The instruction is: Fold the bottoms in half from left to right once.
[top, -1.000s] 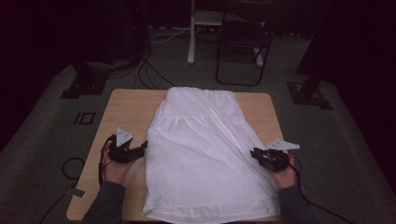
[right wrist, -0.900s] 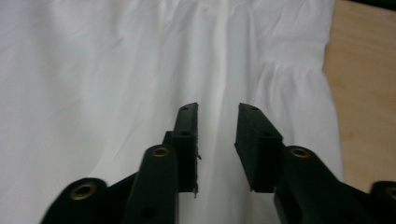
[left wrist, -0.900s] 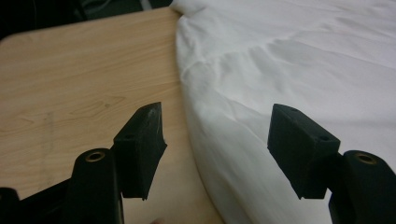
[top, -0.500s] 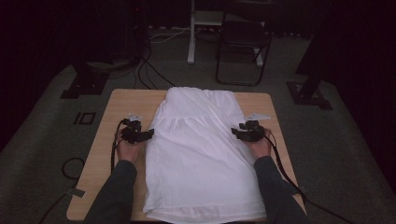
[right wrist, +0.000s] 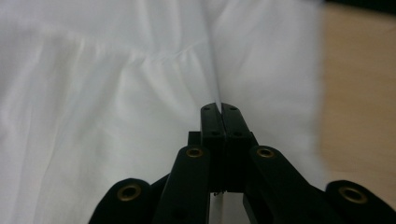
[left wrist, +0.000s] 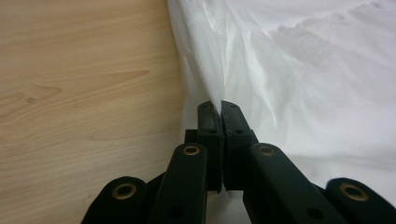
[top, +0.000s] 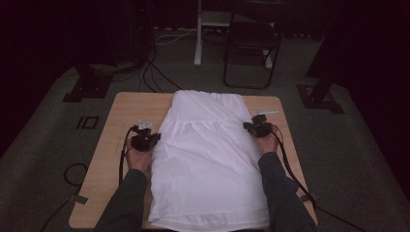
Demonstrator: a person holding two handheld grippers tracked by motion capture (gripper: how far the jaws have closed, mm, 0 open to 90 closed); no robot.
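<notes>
One white garment [top: 208,159] (two grippers clamped)

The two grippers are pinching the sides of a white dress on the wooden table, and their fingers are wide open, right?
Not quite. Both gripper views show the fingers shut on the white dress: the left gripper and the right gripper each pinch its edge on the wooden table.

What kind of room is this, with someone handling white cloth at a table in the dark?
Probably a recording studio or lab, not a home. A wooden table stands on grey carpet, dark stands flank it, cables run across the floor, and a folding chair waits behind.
</notes>
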